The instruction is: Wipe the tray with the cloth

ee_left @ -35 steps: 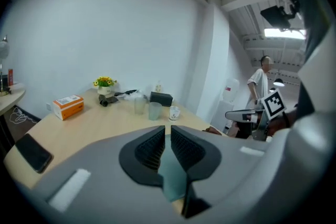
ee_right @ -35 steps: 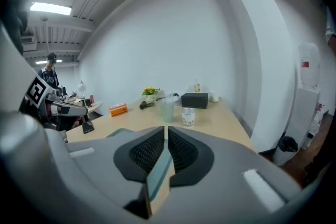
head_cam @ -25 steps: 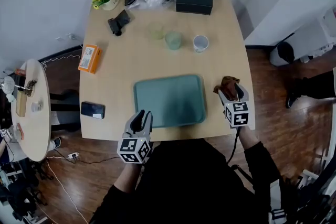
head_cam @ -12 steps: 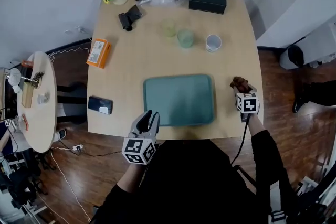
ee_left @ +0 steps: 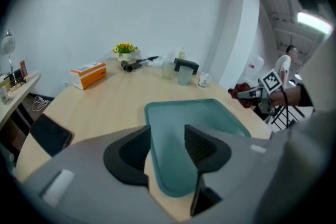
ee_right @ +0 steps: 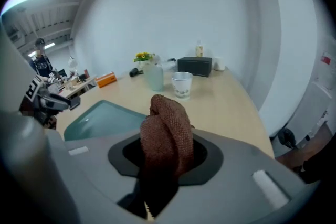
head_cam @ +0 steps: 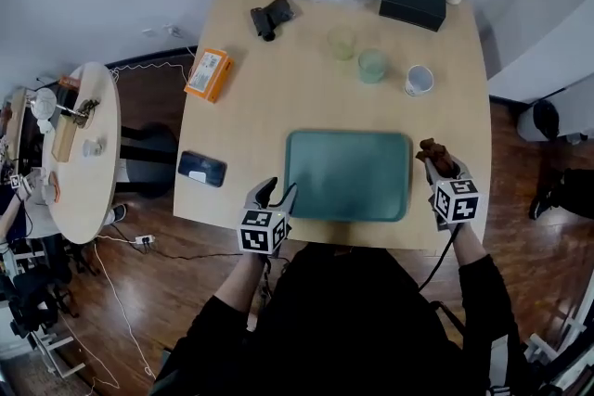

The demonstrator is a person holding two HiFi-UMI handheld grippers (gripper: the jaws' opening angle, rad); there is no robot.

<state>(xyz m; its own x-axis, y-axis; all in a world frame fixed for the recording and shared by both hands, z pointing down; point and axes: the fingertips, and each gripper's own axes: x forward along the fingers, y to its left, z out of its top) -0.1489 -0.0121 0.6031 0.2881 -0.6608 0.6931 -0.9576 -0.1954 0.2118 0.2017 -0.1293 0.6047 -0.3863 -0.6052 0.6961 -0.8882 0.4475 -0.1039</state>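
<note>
The teal tray (head_cam: 348, 176) lies flat on the wooden table (head_cam: 278, 107) near its front edge. My left gripper (head_cam: 274, 192) is at the tray's near left corner; its jaws are opening, and in the left gripper view the left gripper (ee_left: 167, 147) has the tray's corner (ee_left: 173, 176) in the gap, untouched by the pads. To the right of the tray my right gripper (head_cam: 438, 164) is closing on a bunched brown cloth (head_cam: 433, 150). The cloth (ee_right: 168, 128) stands up between the jaws of the right gripper (ee_right: 167, 152).
Behind the tray stand two green cups (head_cam: 372, 65), a white mug (head_cam: 419, 80) and a black box (head_cam: 413, 2). A black phone (head_cam: 202, 169) and an orange box (head_cam: 208, 74) lie at the left. A round side table (head_cam: 79, 144) stands left of the table.
The left jaws have spread apart at the tray's corner. The right jaws have drawn in on the cloth, which now sits a little closer to the tray. The head view has shifted.
</note>
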